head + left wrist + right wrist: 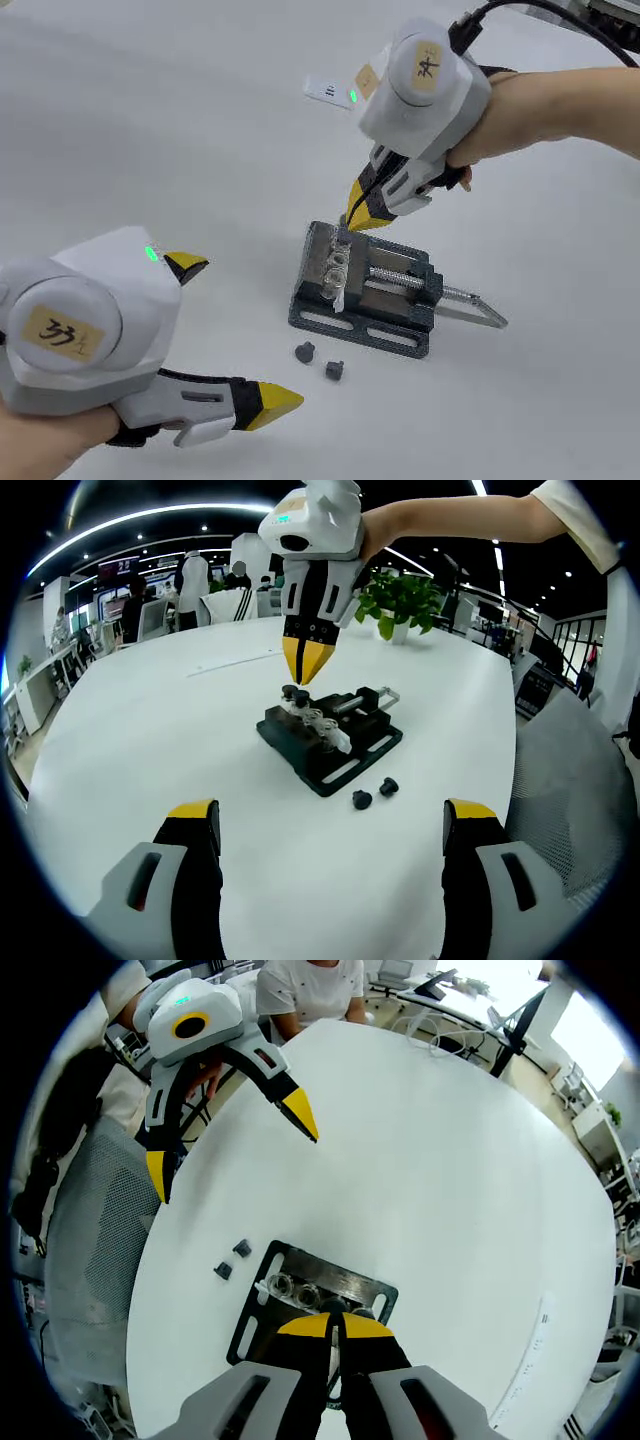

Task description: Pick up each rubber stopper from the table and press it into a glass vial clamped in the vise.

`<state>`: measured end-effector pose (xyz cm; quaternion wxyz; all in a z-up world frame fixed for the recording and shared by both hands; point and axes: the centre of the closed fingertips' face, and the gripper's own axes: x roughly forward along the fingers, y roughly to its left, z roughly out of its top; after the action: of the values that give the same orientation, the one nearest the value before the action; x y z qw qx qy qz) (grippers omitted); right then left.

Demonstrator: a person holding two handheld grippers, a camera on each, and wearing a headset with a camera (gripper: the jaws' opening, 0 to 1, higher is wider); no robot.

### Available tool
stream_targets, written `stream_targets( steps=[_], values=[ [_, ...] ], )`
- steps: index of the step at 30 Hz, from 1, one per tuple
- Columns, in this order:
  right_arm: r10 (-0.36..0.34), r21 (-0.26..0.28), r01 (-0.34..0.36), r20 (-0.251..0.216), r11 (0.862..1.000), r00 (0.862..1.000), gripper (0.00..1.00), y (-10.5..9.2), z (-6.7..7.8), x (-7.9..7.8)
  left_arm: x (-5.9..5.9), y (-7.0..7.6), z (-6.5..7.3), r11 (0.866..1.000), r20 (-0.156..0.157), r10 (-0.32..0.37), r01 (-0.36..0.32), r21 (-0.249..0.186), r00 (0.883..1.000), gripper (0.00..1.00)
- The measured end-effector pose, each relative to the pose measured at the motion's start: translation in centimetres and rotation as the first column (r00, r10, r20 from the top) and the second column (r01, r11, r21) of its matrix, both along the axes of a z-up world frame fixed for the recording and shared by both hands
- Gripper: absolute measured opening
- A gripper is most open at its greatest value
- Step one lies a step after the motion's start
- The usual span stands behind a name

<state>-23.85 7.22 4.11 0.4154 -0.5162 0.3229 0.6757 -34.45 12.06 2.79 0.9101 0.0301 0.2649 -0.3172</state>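
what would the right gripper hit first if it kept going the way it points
Probably the end vial clamped in the vise, just below the right gripper; the gap is unclear.

In the middle of the head view the vise [362, 330] is dark, matt, slightly rough metal with a bright steel screw [395, 272], the vials [336, 268] clear glossy glass, the stoppers [305, 352] dull grey rubber, the table [150, 120] smooth matt white, and the left gripper [240, 332] and right gripper [352, 222] smooth white plastic with paper labels [62, 335].
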Motion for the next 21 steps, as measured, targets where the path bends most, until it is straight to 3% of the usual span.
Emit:
stream_targets(
  steps=[21],
  values=[
    [-0.001,-0.013,0.001,-0.004,1.000,1.000,0.00,0.04,-1.06,-0.15,-0.14,0.04,-0.46,1.000,-0.016,0.000,0.000,-0.007,1.000,0.90]
  ],
)
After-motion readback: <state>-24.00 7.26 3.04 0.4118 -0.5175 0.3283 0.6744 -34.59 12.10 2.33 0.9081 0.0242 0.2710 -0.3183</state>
